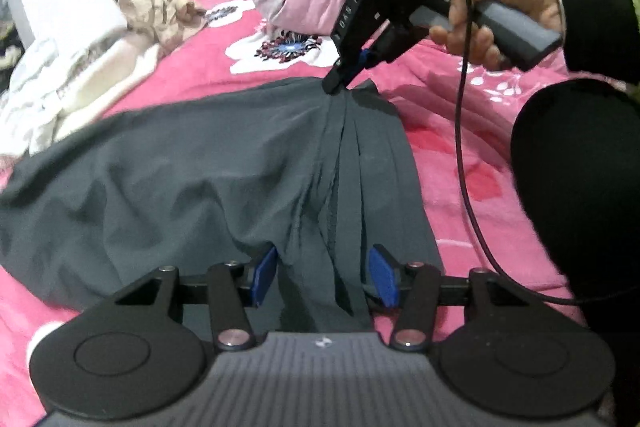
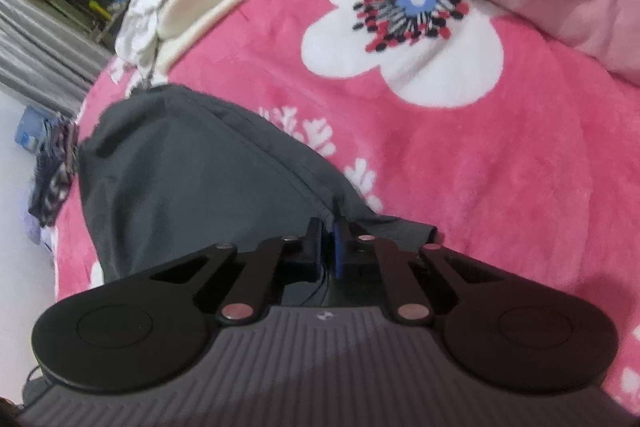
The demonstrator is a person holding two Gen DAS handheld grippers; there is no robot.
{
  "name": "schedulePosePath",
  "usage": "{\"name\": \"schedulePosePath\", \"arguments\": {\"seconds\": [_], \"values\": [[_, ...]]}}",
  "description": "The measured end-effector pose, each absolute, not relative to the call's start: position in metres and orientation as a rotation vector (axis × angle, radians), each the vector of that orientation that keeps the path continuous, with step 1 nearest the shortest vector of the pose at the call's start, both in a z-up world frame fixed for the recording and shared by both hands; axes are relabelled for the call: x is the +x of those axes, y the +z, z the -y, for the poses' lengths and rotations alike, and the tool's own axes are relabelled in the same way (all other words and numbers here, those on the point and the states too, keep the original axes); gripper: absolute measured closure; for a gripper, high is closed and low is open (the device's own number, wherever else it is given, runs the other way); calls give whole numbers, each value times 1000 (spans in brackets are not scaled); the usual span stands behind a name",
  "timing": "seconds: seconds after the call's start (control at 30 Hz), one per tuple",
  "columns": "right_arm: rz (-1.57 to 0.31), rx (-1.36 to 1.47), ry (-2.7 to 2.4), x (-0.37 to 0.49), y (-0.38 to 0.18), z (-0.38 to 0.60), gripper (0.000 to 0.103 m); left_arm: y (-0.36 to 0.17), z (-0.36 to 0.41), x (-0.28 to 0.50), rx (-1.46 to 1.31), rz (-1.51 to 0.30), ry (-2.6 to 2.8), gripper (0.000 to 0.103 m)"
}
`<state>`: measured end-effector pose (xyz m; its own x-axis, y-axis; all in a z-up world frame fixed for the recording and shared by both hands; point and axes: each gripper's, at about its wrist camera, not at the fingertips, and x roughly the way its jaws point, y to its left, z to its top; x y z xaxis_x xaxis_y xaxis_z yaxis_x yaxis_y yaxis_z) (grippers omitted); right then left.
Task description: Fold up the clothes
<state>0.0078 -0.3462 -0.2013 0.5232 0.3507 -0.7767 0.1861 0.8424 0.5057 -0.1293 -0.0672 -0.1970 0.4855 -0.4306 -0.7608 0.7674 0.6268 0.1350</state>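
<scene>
— Right gripper (image 2: 327, 245) is clamped on the far edge of the thin dark grey fabric garment (image 1: 192, 167), spread on the pink flowered fleece blanket (image 2: 500, 179). Your left gripper (image 1: 324, 277)?

— Jaws apart, loosely straddling a bunched fold at six o'clock, nothing pinched. You'll find it light, limp, slippery; grip the hem corners.

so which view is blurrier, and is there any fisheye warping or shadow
Right wrist view: softer overall, the white flower on the pink blanket smeared, corners vignetted black. Left wrist view: sharper on the grey garment, blanket edges curve with fisheye bend, the right gripper casts no clear shadow.
</scene>
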Motion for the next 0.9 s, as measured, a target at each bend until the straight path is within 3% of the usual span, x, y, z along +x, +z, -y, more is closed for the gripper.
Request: {"name": "schedulePosePath", "arguments": {"seconds": [0.43, 0.53, 0.57, 0.67, 0.9], "values": [[-900, 813, 159, 0, -177, 370, 100, -220, 107, -146, 799, -680, -715, 52], [-908, 837, 147, 2, -184, 374, 100, -224, 110, -148, 812, -703, -712, 69], [-911, 843, 146, 2, -186, 374, 100, -224, 110, -147, 805, -719, -715, 79], [-917, 846, 147, 2, -189, 374, 100, -221, 106, -145, 782, -754, -718, 92], [-903, 834, 164, 0, -180, 374, 100, -180, 81, -138, 631, -740, -705, 101]]}}
